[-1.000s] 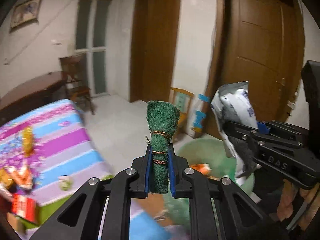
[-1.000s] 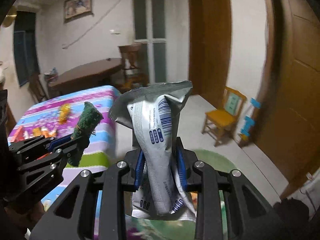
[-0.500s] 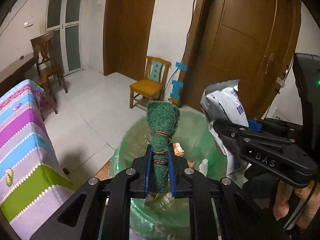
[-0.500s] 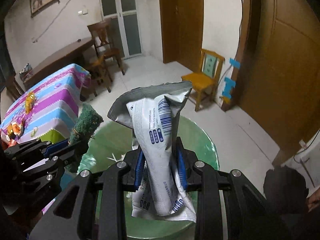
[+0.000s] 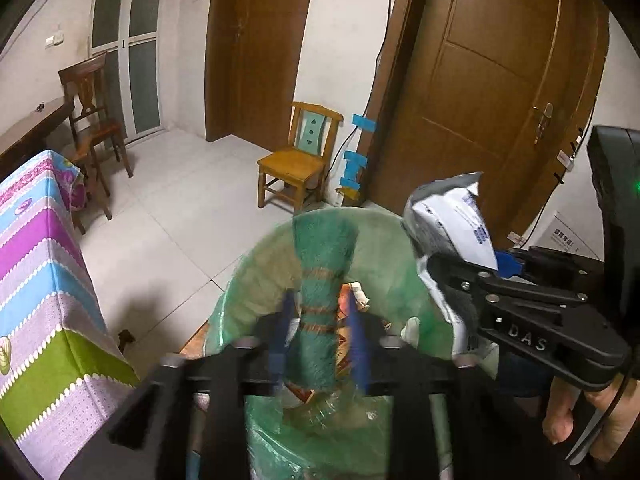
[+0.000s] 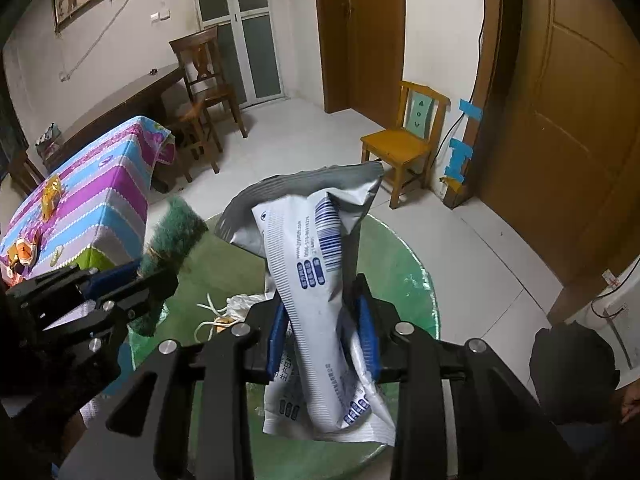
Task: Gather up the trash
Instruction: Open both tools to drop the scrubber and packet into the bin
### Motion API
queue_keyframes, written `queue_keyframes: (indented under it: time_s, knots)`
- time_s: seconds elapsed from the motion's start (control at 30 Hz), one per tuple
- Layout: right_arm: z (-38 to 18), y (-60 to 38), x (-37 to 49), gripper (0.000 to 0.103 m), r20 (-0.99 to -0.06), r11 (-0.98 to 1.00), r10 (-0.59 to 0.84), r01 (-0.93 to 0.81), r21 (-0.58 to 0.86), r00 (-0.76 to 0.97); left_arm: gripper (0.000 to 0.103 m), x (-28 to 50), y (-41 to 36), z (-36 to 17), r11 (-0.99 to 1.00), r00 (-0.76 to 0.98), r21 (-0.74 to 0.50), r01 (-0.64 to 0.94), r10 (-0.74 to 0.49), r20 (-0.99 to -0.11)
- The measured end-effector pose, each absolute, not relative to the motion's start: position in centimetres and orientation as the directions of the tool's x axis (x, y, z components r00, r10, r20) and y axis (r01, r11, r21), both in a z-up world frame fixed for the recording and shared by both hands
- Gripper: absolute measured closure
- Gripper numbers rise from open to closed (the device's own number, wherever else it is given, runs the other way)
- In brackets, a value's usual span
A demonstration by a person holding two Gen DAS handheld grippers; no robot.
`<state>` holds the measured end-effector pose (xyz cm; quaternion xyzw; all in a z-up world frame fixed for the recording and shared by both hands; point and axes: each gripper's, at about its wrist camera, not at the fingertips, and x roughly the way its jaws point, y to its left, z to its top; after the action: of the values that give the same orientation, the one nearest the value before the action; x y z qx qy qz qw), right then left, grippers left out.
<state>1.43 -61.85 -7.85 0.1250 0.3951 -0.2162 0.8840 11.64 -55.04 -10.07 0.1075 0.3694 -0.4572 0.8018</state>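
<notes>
My left gripper (image 5: pixel 318 304) is blurred and its blue pads stand a little apart from a rolled green scouring pad (image 5: pixel 322 280) bound with brown string. The pad hangs over a trash bin lined with a green bag (image 5: pixel 240 280). My right gripper (image 6: pixel 322 320) is over the same bin (image 6: pixel 416 280), its blue pads around a white and silver wrapper (image 6: pixel 316 264). The pads look slightly apart from the wrapper. Each gripper shows in the other's view: the right one (image 5: pixel 456 264) and the left one (image 6: pixel 132 272).
A table with a striped cloth (image 5: pixel 36 280) stands to the left, with snack wrappers (image 6: pixel 24 252) on it. A small yellow chair (image 5: pixel 300 160), a dark chair (image 5: pixel 92 120) and brown doors (image 5: pixel 500 100) stand behind the bin. Trash lies in the bin.
Both grippers have swung from the table to above the green bin. The left gripper's pads have moved apart from the scouring pad, and the right gripper's pads have widened around the wrapper.
</notes>
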Motion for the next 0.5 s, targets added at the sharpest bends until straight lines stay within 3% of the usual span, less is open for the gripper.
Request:
queue_keyframes:
  time_s: [0.03, 0.07, 0.33, 0.5]
  knots:
    - [-7.7, -62.1, 1.1, 0.056, -0.750, 0.871, -0.288, 0.489, 0.053, 0.595, 0.034, 11.6, -54.8, -9.8, 0.568, 0.325, -0.155, 0.808, -0.650, -0.687]
    - [-7.6, -62.3, 1.0, 0.052, -0.746, 0.867, -0.293, 0.495, 0.057, 0.598, 0.024, 11.6, -54.5, -9.6, 0.577, 0.342, -0.147, 0.803, -0.648, -0.680]
    - [-6.1, -61.4, -0.7, 0.050, -0.711, 0.869, -0.300, 0.490, 0.071, 0.636, 0.024, 12.2, -51.9, -8.0, 0.600, 0.377, -0.138, 0.788, -0.647, -0.663]
    - [-3.5, -57.6, -1.3, 0.045, -0.648, 0.915, -0.251, 0.395, 0.085, 0.719, 0.024, 11.9, -46.9, -6.4, 0.601, 0.402, -0.097, 0.793, -0.636, -0.659]
